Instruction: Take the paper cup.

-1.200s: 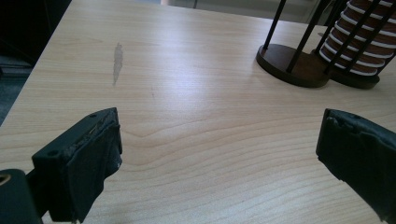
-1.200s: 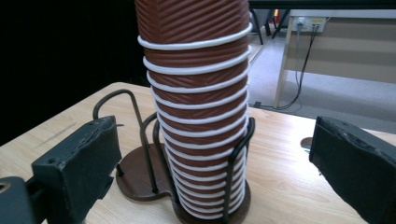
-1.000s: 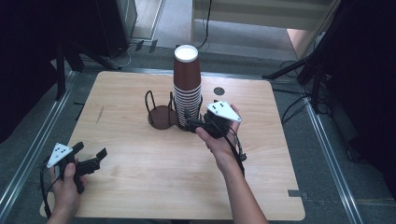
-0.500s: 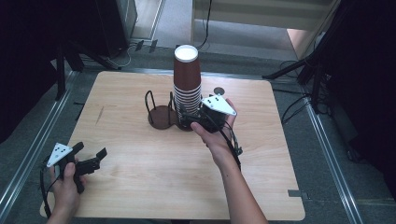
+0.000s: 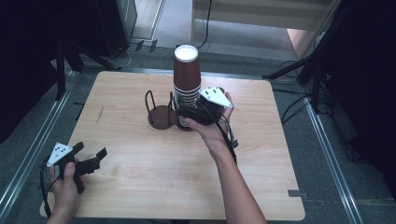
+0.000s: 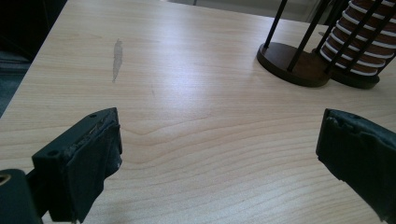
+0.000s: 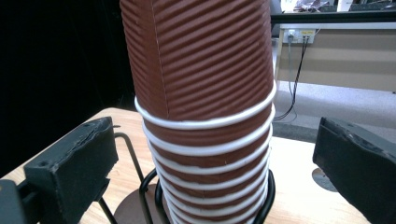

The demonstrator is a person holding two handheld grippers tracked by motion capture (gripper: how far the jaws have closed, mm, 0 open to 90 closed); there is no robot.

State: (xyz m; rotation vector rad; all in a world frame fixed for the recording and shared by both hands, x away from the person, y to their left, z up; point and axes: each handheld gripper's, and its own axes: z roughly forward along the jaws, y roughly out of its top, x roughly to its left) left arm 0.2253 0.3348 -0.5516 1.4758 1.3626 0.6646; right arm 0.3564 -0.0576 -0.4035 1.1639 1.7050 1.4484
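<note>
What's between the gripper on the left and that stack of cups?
Bare wooden table, then the cup holder's empty section beside the cup stack, as the left gripper view shows.

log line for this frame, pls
right gripper: open, flanking cup stack | stack: in wire holder | left gripper: open, idle over table

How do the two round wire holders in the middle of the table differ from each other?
The right holder is loaded with a tall stack of brown ribbed cups; the left holder holds nothing, so its dark round base shows bare. The right gripper is up against the right holder with its jaws open around the stack, while nothing is near the left holder. Both have dark bases with upright black wire loops, and they stand side by side.
</note>
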